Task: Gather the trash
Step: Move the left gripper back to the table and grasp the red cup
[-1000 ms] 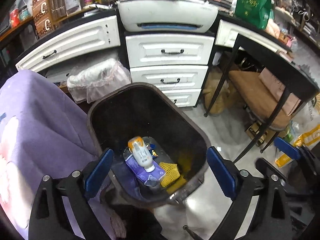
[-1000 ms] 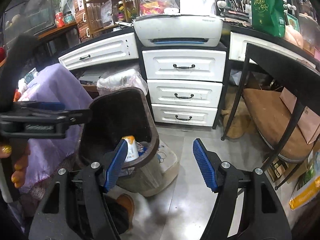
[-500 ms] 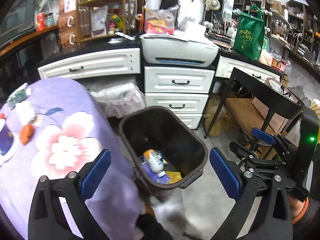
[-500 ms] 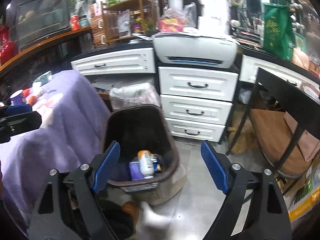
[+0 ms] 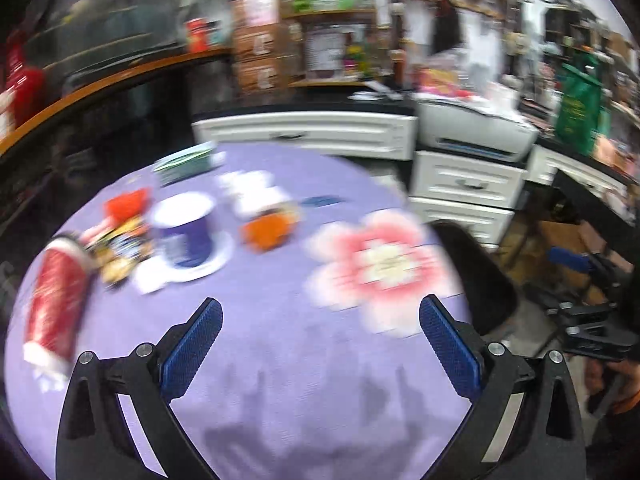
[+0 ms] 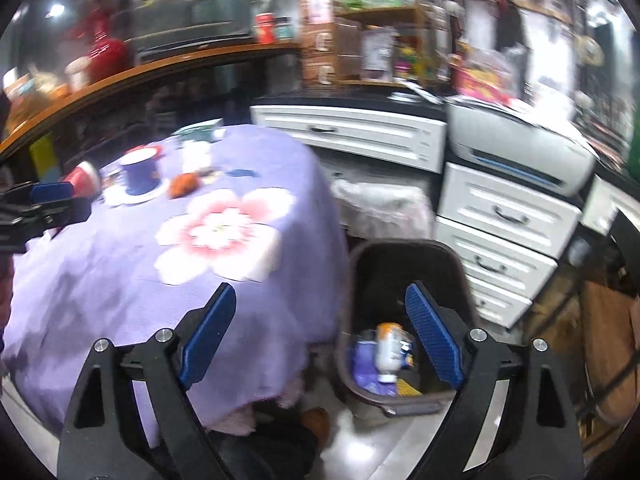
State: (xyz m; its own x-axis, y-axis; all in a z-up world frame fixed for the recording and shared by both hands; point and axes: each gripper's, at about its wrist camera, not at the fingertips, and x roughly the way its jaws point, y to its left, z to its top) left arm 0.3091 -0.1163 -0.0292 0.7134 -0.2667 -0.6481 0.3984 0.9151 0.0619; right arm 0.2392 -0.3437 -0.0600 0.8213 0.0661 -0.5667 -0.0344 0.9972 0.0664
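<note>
My left gripper point(image 5: 320, 308) hangs open and empty over a round table with a purple cloth point(image 5: 280, 360). On the table's left part lie a red can point(image 5: 56, 304) on its side, crumpled snack wrappers point(image 5: 120, 240), a purple cup point(image 5: 186, 232) on a white saucer and an orange scrap point(image 5: 266, 232). My right gripper point(image 6: 320, 292) is open, with nothing between its fingers, above the table edge and the dark trash bin point(image 6: 400, 248). In the bin are a white bottle point(image 6: 390, 350), a purple packet point(image 6: 364, 364) and yellow netting point(image 6: 406, 388).
White drawers point(image 6: 500, 216) and a grey printer point(image 6: 520, 148) stand behind the bin, and a plastic-lined basket point(image 6: 384, 204) is beside them. A black desk point(image 5: 592, 192) and a brown stool are at the right. A person's shoe point(image 6: 316, 420) is under the table edge.
Both views have swung up and left from the bin toward the tabletop. The left gripper is now over the purple cloth. The right jaws have widened.
</note>
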